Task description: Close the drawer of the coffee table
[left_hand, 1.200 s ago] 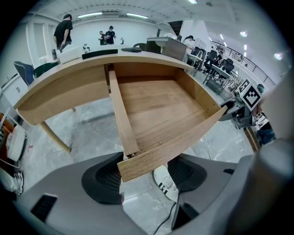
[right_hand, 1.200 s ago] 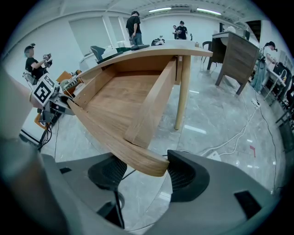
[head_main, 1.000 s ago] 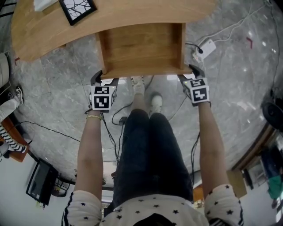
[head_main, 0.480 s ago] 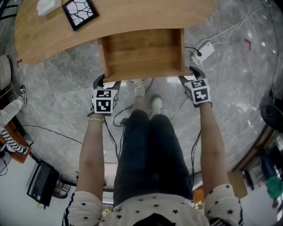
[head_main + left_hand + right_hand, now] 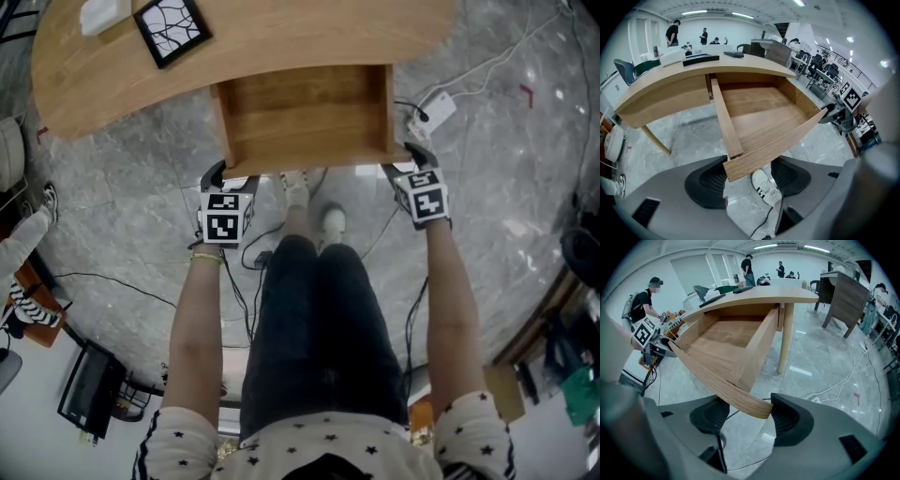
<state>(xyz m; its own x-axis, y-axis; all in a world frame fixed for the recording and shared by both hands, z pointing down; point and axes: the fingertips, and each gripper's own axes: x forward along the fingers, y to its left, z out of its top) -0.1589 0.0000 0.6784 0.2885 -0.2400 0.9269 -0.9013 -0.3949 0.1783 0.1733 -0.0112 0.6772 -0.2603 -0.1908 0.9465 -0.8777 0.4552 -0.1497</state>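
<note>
Under the curved edge of the low, light-wood bench (image 5: 281, 42), the shallow, empty wooden drawer (image 5: 305, 108) stood pulled well out toward the person. Its plain front panel (image 5: 774, 149) was the part nearest both hands. The left tool (image 5: 230, 176) sat at the panel's left corner. In the left gripper view its dark ribbed pads (image 5: 708, 180) were spread wide, with the corner of the wood between them and nothing clamped. The right tool (image 5: 403, 161) mirrored it at the right corner, jaws likewise apart and the rounded end of the panel (image 5: 757, 408) lying between them, closer to the right-hand pad (image 5: 787, 420). Each tool looked set to push, not to grasp.

The main risk from here seemed to be an uneven shove. If one side led the other, the drawer could skew in its guides and bind before it reached the bench. Because neither tool gripped the wood, a pad could also skid off a corner, more likely on the right, where only the tip of the panel lay inside the jaws. The person's white trainers (image 5: 328, 217) stood on the grey marble floor (image 5: 487, 187) just below the panel, beside a loose dark cable (image 5: 246, 246), so a stumble forward while pushing was possible too.
</note>
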